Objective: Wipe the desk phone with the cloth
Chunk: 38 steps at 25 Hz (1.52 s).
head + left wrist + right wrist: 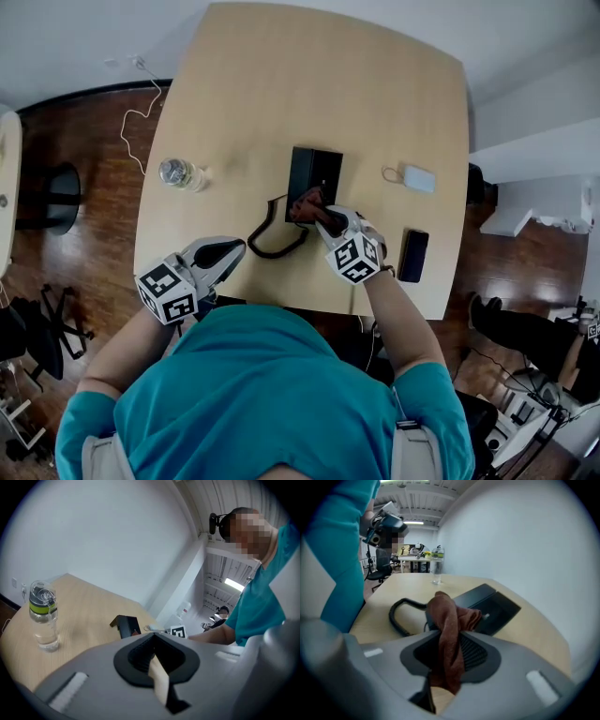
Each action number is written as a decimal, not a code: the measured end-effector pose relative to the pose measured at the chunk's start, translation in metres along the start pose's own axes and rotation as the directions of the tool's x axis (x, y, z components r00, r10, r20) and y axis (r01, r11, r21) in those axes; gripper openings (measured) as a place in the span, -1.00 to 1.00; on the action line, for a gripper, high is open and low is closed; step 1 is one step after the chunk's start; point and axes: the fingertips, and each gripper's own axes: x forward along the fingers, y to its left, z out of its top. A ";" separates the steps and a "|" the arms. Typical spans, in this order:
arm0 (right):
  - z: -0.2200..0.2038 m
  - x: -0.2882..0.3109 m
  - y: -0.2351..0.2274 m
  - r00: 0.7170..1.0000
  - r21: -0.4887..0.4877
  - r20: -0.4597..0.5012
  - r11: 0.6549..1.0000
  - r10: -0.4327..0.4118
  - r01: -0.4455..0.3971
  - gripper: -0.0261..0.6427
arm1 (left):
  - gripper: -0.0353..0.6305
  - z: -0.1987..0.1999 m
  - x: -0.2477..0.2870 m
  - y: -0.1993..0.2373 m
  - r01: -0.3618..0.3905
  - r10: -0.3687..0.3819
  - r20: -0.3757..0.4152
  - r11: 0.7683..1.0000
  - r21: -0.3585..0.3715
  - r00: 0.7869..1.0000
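Light wood counter; right tool clamped on the brown cloth at the black desk phone near edge; left tool closed empty, well apart; unbraced phone may slide, cloth may snag the coiled cord.

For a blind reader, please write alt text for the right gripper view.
The right gripper holds a brown cloth in its shut jaws, close to a black desk phone on a wooden table. Its cord loops at left.
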 end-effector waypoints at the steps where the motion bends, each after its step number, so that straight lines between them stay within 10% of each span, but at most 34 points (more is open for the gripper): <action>1: -0.006 -0.001 0.012 1.000 0.004 -0.007 1.000 0.021 -0.021 -0.58 | -0.88 0.000 0.000 -0.001 0.001 -0.001 -0.001 1.000 0.000 1.000; 6: -0.003 -0.011 0.019 0.999 0.038 0.023 0.998 0.048 -0.048 -0.58 | -0.88 0.000 -0.001 -0.003 -0.005 0.005 0.001 1.000 -0.002 1.000; 15: 0.084 0.011 -0.133 0.984 0.039 0.041 0.985 -0.171 0.170 -0.58 | -0.88 0.010 -0.013 -0.001 -0.028 0.028 0.031 1.000 0.002 0.999; 29: -0.012 -0.001 0.049 0.996 0.111 -0.049 0.992 0.072 -0.066 -0.58 | -0.88 0.010 -0.013 0.001 -0.016 0.017 0.040 1.000 -0.025 0.999; 38: 0.038 -0.011 -0.139 0.974 0.242 0.074 0.952 -0.213 0.190 -0.58 | -0.88 0.015 0.000 -0.006 -0.003 0.003 0.026 1.000 -0.010 1.000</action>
